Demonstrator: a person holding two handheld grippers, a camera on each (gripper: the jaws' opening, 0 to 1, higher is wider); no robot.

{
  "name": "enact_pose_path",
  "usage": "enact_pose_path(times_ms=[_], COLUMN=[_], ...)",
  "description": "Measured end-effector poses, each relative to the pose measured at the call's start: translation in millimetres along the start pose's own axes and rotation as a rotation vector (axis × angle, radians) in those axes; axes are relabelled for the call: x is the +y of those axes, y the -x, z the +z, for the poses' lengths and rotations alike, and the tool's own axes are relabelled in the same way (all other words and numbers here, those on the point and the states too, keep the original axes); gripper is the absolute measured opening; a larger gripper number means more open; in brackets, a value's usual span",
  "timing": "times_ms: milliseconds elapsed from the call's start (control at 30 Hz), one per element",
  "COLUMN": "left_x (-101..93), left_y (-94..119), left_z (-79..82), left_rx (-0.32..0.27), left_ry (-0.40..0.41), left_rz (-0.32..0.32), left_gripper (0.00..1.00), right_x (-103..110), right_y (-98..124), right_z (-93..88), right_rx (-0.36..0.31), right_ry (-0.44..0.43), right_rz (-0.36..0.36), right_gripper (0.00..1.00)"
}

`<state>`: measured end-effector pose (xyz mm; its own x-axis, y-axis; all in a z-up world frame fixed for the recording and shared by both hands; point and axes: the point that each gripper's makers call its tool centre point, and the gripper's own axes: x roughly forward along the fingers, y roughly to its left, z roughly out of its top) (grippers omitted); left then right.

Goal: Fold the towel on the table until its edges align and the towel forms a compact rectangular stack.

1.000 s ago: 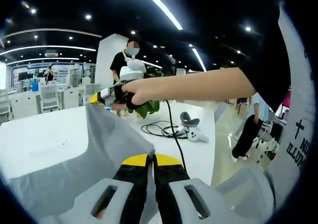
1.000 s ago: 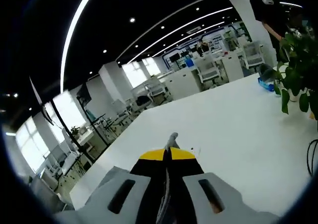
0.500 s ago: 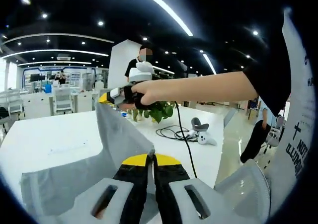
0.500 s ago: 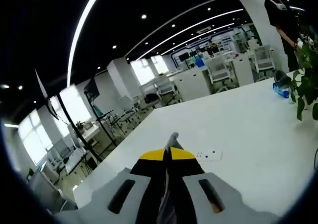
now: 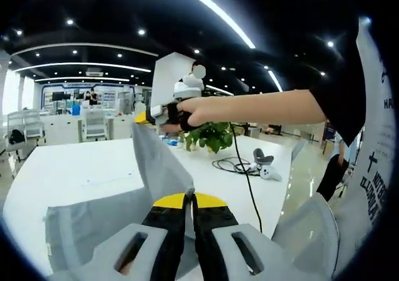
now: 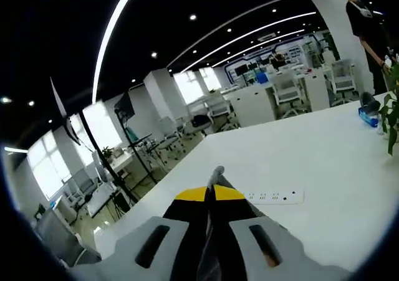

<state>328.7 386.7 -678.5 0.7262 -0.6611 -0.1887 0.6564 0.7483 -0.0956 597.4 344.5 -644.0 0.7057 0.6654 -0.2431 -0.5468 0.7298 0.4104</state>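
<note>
A grey towel [image 5: 106,215] hangs lifted above the white table [image 5: 68,169], stretched between both grippers. My left gripper [image 5: 189,197] is shut on one corner of it, the cloth pinched between its yellow-tipped jaws. In the left gripper view a hand holds my right gripper [image 5: 148,116] further off, shut on the towel's other top corner. In the right gripper view my right gripper [image 6: 215,190] is shut, with a grey tip of the towel [image 6: 216,174] poking out between its jaws.
A potted plant [image 5: 211,138], a black cable [image 5: 234,166] and a white controller [image 5: 265,167] lie on the table's far right part. A white power strip [image 6: 274,197] lies on the table. Office desks and chairs stand behind. A person [image 6: 372,28] stands beyond the table.
Both views have swung sideways as the hands moved. The towel stays held by both grippers and hangs more upright. The power strip has come further into the right gripper view.
</note>
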Motion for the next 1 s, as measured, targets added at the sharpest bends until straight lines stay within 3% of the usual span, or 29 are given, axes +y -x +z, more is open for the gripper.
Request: enact_pose_path(times_ms=[300,1000], left_x=[24.7,52.5], left_y=[26.3,69.4], left_z=[-5.0,-29.6], left_rx=[-0.003,0.021], left_ry=[0.015,0.091], left_rz=[0.067,0.196], left_gripper=[0.03,0.03], right_x=[33.8,73.3], right_y=[-24.0,-58.1], right_z=[-7.3,-34.1], right_rx=[0.020,0.087], right_ry=[0.017,0.041], right_rz=[0.049,0.106], right_gripper=[0.00,0.00])
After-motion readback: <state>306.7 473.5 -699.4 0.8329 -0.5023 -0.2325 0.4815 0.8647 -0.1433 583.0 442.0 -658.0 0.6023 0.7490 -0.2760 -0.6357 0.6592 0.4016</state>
